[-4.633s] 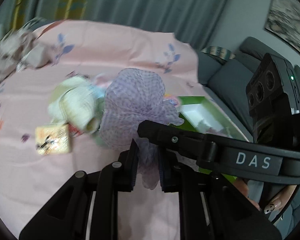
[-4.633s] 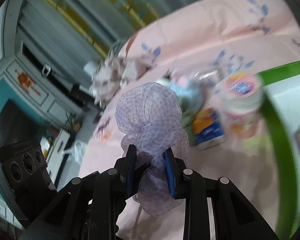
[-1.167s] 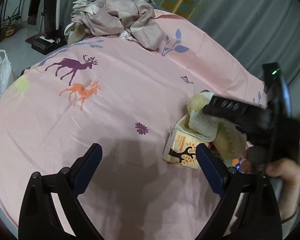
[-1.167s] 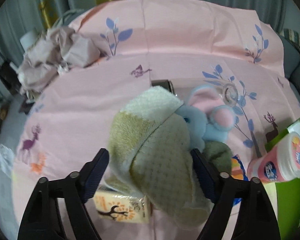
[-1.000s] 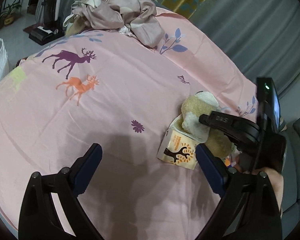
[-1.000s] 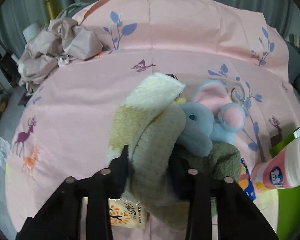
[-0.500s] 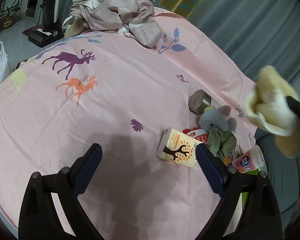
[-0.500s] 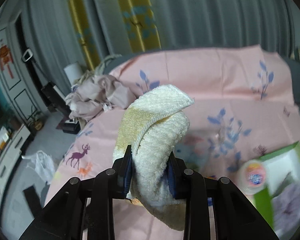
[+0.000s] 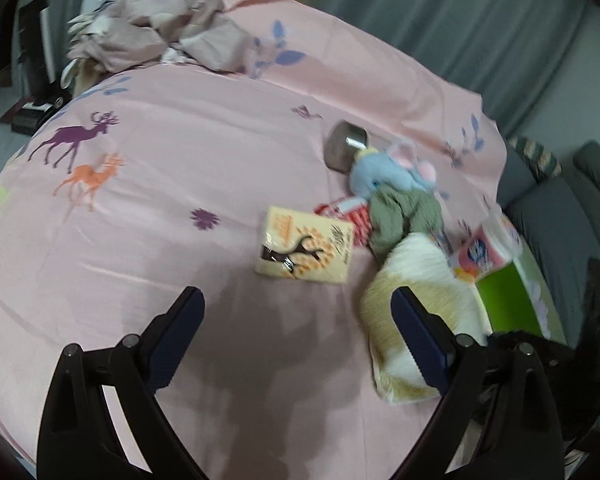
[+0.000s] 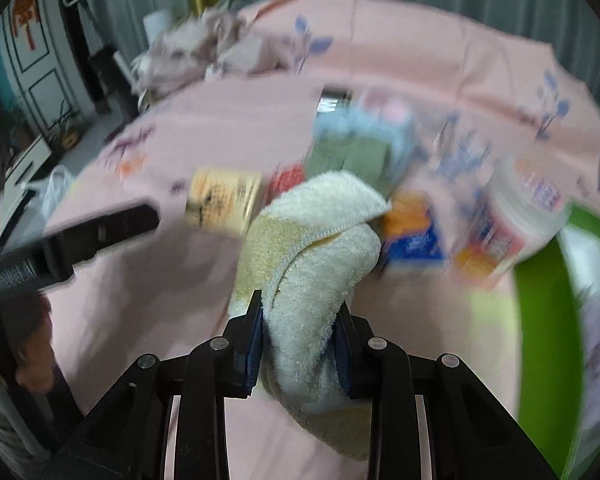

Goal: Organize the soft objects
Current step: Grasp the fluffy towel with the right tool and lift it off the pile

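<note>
— While the right gripper (image 10: 298, 334) sits at the bottom centre of its own view, what is it carrying?

— A thick terry towel (image 10: 312, 264), cream with a pale yellow panel and a stitched edge, folded over on itself. The jaws are clenched on its lower part, and the folded end stands up above them in mid-frame. In the left wrist view the same towel (image 9: 412, 304) shows at lower right, partly behind that gripper's right finger.

— And the left gripper (image 9: 296, 340)?

— Its jaws are spread wide with nothing between them, above bare pink sheet (image 9: 180, 184) printed with deer and leaves.

— What lies around the towel?

— In the left view, a cream tissue pack (image 9: 304, 250) with a dark tree and orange leaves lies at centre. Right of it a blue plush elephant (image 9: 384, 172) with pink ears rests on an olive-green cloth (image 9: 400, 216), with a metal can (image 9: 346, 146) on its side just above. A red-and-white packet (image 9: 352, 216) peeks out between pack and cloth. At right, a white bottle (image 9: 488, 248) with a pink label lies beside a green box (image 9: 504, 300). A heap of mauve clothes (image 9: 160, 40) fills the upper left.

— Any readable writing?

— No; the right view is blurred. An orange-and-blue box (image 10: 414, 236) shows just right of the towel, its print illegible. A hand (image 10: 32, 368) grips the left tool at lower left there.
</note>
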`<action>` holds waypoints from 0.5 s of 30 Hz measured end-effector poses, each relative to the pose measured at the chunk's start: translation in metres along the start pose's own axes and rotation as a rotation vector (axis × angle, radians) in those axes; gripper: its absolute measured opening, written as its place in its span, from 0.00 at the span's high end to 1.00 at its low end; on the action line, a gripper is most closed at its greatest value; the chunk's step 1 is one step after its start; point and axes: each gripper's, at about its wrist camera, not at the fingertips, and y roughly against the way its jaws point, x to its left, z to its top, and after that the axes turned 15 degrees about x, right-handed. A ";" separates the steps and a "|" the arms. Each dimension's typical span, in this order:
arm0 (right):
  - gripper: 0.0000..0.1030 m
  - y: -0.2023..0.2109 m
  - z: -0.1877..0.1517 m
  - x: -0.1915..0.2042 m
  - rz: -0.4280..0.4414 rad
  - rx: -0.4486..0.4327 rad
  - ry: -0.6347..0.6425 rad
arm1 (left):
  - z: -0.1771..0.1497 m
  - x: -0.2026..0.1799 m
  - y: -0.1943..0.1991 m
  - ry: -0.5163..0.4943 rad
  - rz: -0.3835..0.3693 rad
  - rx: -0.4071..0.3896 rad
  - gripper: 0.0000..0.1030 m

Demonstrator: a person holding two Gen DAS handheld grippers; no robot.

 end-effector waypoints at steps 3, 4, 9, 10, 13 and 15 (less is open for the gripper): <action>0.70 -0.007 -0.011 0.007 0.031 0.013 0.042 | -0.003 -0.005 -0.005 -0.026 0.000 0.013 0.18; 0.70 -0.009 -0.014 0.008 0.038 0.019 0.048 | -0.003 -0.007 -0.007 -0.031 -0.010 0.023 0.20; 0.70 -0.011 -0.027 -0.001 0.104 0.017 0.024 | -0.008 -0.018 -0.023 -0.062 -0.080 0.101 0.31; 0.70 -0.011 -0.028 -0.003 0.119 0.018 0.019 | -0.008 -0.019 -0.025 -0.066 -0.091 0.108 0.32; 0.69 -0.012 -0.030 -0.008 0.149 0.018 0.012 | -0.010 -0.029 -0.032 -0.096 -0.168 0.131 0.35; 0.67 -0.011 -0.033 -0.010 0.161 0.010 0.003 | -0.011 -0.036 -0.040 -0.121 -0.226 0.171 0.37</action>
